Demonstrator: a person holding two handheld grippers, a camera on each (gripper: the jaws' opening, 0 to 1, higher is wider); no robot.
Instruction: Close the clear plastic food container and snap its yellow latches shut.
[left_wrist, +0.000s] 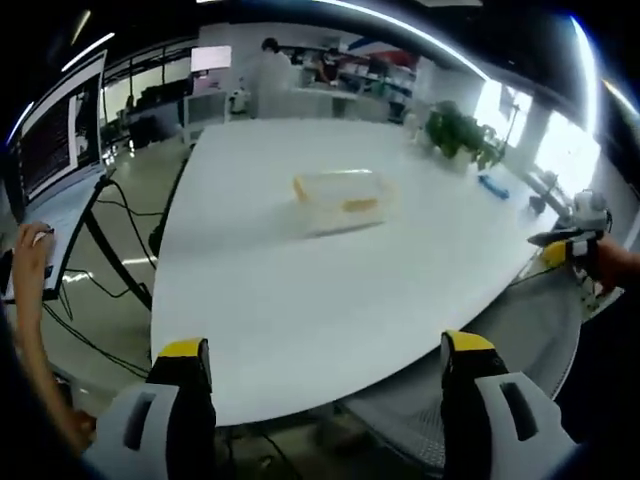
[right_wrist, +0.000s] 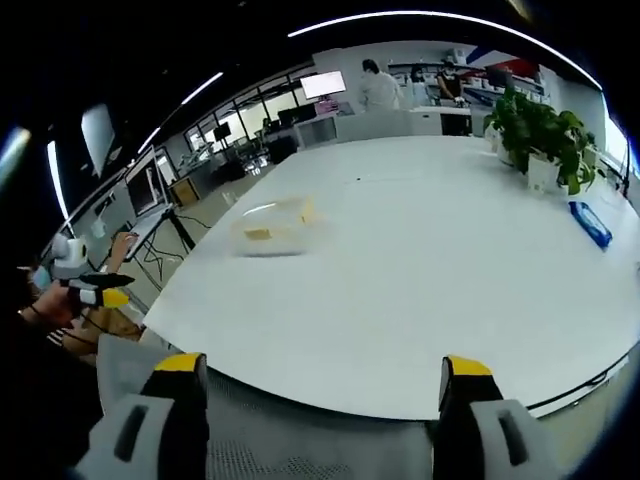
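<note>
While both claws hang with jaws spread apart and empty off the near edge of the white tabletop (left_wrist: 300, 320), the clear plastic food container (left_wrist: 340, 200) sits well ahead of the left claw (left_wrist: 325, 375), untouched. From the right claw (right_wrist: 315, 390) it lies far ahead, leftward; closing and latching look not yet begun, though its lid state is unclear.

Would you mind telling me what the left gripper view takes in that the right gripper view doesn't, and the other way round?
Left gripper view alone: a monitor on a stand at the table's left and a person's hand beside it. Right gripper view alone: a wall screen at the back. Both share the white table, the clear plastic food container lying on it, a potted plant, a blue object near the plant, and each view's own open hand-held gripper.
</note>
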